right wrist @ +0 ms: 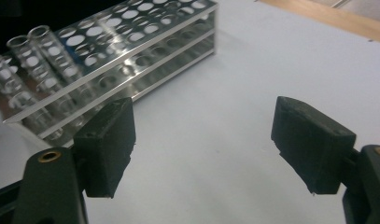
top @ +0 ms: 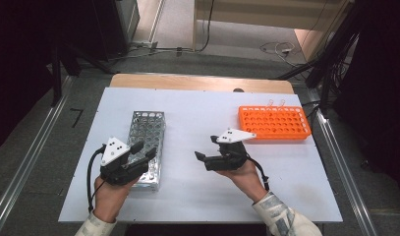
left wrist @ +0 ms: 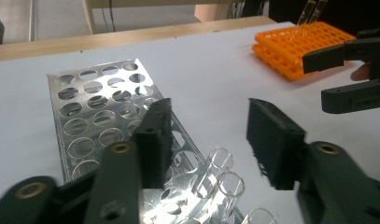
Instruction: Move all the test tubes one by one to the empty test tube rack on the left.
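Note:
A metal test-tube rack [top: 146, 132] lies on the white board at the left. Clear glass tubes [left wrist: 218, 175] stand in its near end. My left gripper [top: 144, 150] hovers over that end; in the left gripper view its jaws [left wrist: 208, 135] stand apart above the tubes, with the pads touching none of them. At the board's middle, my right gripper [top: 206, 147] is open with nothing between its jaws [right wrist: 204, 144], and it points toward the metal rack [right wrist: 145, 28] and its tubes [right wrist: 38, 51]. The right gripper [left wrist: 317, 80] also appears at the right of the left gripper view.
An orange plastic rack [top: 274, 123] sits at the far right of the white board [top: 197, 187], with two clear tubes [left wrist: 311, 11] standing at its far edge. A wooden table edge [top: 202, 81] runs behind the board. Cables lie on the floor beyond.

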